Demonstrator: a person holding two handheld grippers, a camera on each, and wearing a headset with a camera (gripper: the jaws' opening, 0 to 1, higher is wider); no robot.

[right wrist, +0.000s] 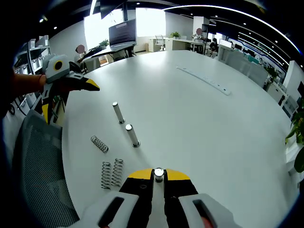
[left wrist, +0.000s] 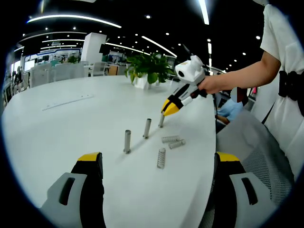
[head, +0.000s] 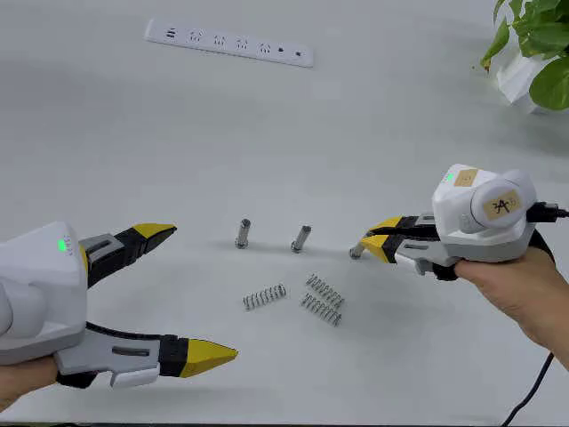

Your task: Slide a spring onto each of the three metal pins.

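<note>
- The left hand-held gripper [head: 200,292] sits low at the left edge of the head view. Its jaws are spread wide with nothing between them, and its yellow tips point toward the pins.
- The white worktop [head: 133,133] carries a power strip [head: 229,42] along its far side, well apart from the work.
- The left pin [head: 243,233] stands on end near the middle of the worktop, bare, with no spring on it.
- The left spring [head: 264,297] lies flat on the worktop, nearer the person than the pins and touching nothing.
- The middle pin [head: 301,238] stands just right of the left pin, also bare.
- The far spring [head: 324,291] and the near spring [head: 320,310] lie flat side by side, close together, right of the left spring and in front of the middle pin.
- The right pin [head: 356,252] stands in line with the other two, bare, its top caught between yellow jaw tips.
- The right hand-held gripper [head: 369,242] comes in from the right, its jaws pressed together on the top of the right pin. In the right gripper view the pin's round head shows between the tips.
- A plant [head: 533,44] stands at the far right corner.
</note>
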